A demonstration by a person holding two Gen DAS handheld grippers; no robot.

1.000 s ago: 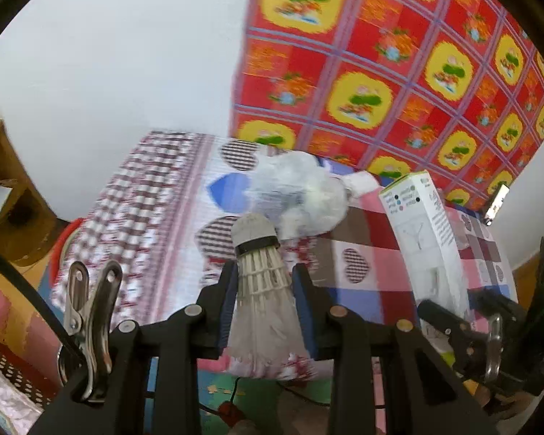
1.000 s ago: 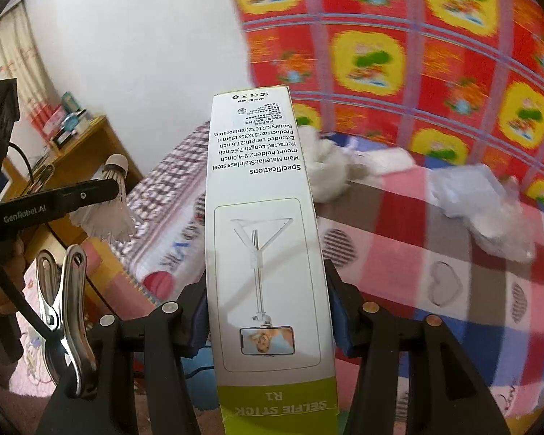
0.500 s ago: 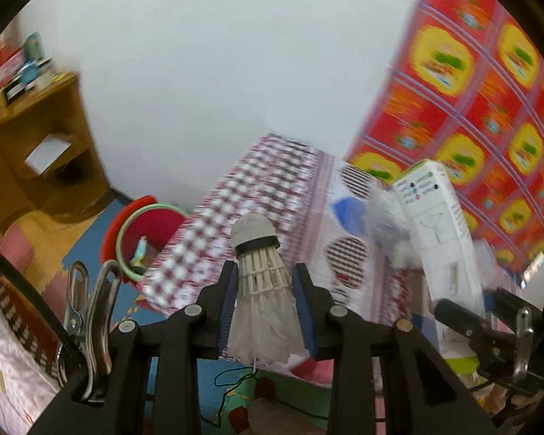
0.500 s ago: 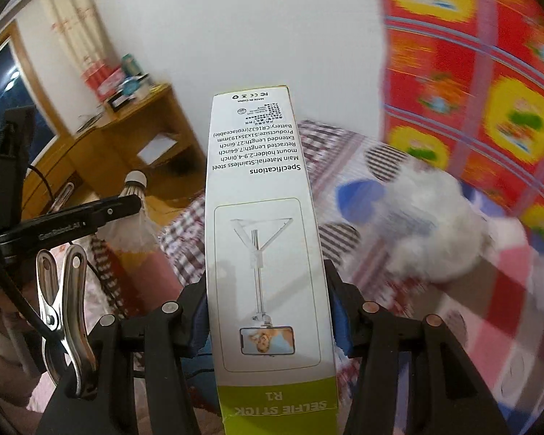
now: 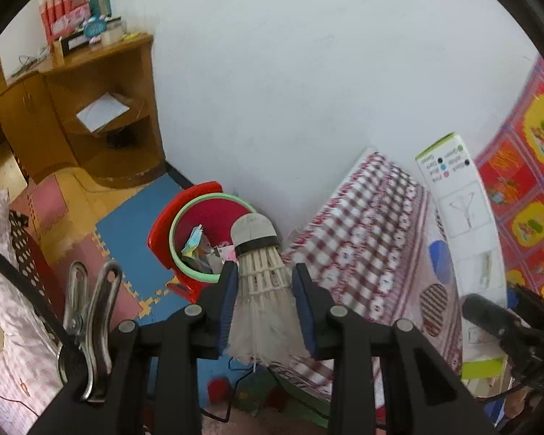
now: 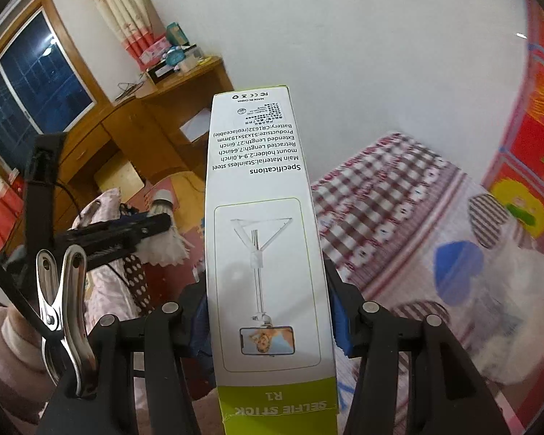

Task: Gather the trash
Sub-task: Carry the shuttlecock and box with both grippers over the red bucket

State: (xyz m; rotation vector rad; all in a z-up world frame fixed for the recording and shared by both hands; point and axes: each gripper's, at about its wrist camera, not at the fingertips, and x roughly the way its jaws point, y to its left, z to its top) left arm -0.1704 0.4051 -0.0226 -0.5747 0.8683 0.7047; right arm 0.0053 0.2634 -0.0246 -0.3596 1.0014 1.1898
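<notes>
Clamping a white feather shuttlecock (image 5: 261,282) between its blue pads, the left gripper (image 5: 264,286) is holding it cork end forward, the cork lying in the left wrist view over the rim of a red bin (image 5: 214,217) with a green hoop. That bin is standing on a blue and pink foam floor mat (image 5: 127,232), beside the checked bedspread (image 5: 373,239), and is already holding scraps of paper. To the left, a wooden desk (image 5: 101,116) is standing against the white wall. Farther right in the same view, the right gripper (image 6: 268,330) is gripping a tall white selfie stick box (image 6: 264,253), its jaws pressing both long sides, the box pointing forward. In the right wrist view, the box is hanging over the near edge of the bedspread.
</notes>
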